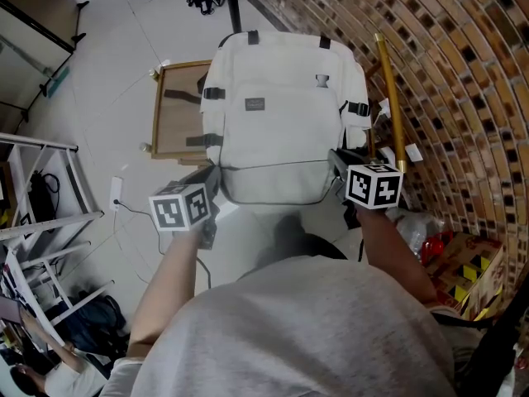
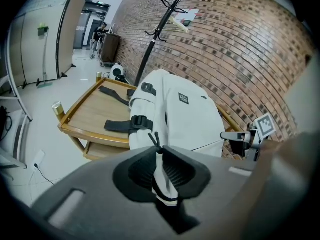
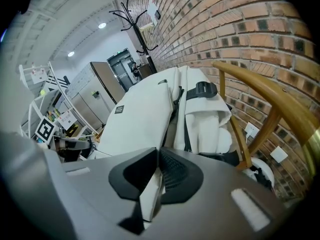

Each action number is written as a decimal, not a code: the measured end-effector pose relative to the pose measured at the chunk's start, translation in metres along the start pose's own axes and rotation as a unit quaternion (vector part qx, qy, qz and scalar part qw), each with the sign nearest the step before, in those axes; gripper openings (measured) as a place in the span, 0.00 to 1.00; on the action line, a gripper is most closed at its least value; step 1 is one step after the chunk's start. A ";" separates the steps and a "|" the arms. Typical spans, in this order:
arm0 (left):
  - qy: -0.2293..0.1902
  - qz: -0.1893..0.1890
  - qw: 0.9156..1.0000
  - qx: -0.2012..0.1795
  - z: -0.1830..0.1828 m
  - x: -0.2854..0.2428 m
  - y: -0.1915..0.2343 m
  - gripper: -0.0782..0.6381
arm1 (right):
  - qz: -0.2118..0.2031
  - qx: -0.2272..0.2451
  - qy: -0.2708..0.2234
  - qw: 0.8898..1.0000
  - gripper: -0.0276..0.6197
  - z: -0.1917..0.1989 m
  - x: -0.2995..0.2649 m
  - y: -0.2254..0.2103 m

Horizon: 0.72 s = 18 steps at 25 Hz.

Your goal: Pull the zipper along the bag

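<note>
A white backpack (image 1: 281, 122) lies on a low wooden table (image 1: 169, 106), with its bottom edge toward me. My left gripper (image 1: 213, 176) is shut on the bag's lower left corner. In the left gripper view its jaws (image 2: 157, 146) pinch white fabric, and the black zipper pull cord (image 2: 155, 139) sticks out at their tips. My right gripper (image 1: 335, 162) is shut on the lower right corner. The right gripper view shows a fold of white fabric (image 3: 150, 189) pressed between its jaws (image 3: 158, 156). The zipper line runs along the bag's lower front (image 1: 273, 165).
A brick wall (image 1: 446, 73) runs close along the right, with a yellow wooden rail (image 1: 390, 98) beside the bag. A metal rack (image 1: 41, 213) stands at the left. A black coat stand (image 2: 157, 29) rises behind the table. Cables (image 1: 124, 213) lie on the floor.
</note>
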<state>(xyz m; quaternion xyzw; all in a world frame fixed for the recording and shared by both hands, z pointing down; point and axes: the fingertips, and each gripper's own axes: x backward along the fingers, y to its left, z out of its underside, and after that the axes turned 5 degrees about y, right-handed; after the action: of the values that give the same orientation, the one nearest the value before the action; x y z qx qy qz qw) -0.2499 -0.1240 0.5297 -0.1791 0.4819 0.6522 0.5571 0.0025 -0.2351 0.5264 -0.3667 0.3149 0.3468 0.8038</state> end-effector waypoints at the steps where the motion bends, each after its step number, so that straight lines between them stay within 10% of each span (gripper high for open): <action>1: 0.000 0.001 1.000 0.003 0.001 0.000 0.001 0.16 | -0.001 -0.001 -0.001 1.000 0.08 0.000 0.000 0.000; 8: -0.031 -0.037 0.997 0.057 -0.002 0.017 0.040 0.10 | 0.024 -0.022 -0.004 0.999 0.07 -0.002 0.003 -0.016; 18: -0.032 0.028 0.998 0.043 -0.003 0.020 0.025 0.11 | 0.012 -0.020 0.003 1.000 0.10 -0.001 0.000 -0.015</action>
<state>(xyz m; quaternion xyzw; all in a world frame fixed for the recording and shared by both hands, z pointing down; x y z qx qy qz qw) -0.2794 -0.1134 0.5233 -0.1202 0.4958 0.6519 0.5610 0.0145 -0.2433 0.5313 -0.3801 0.3142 0.3619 0.7911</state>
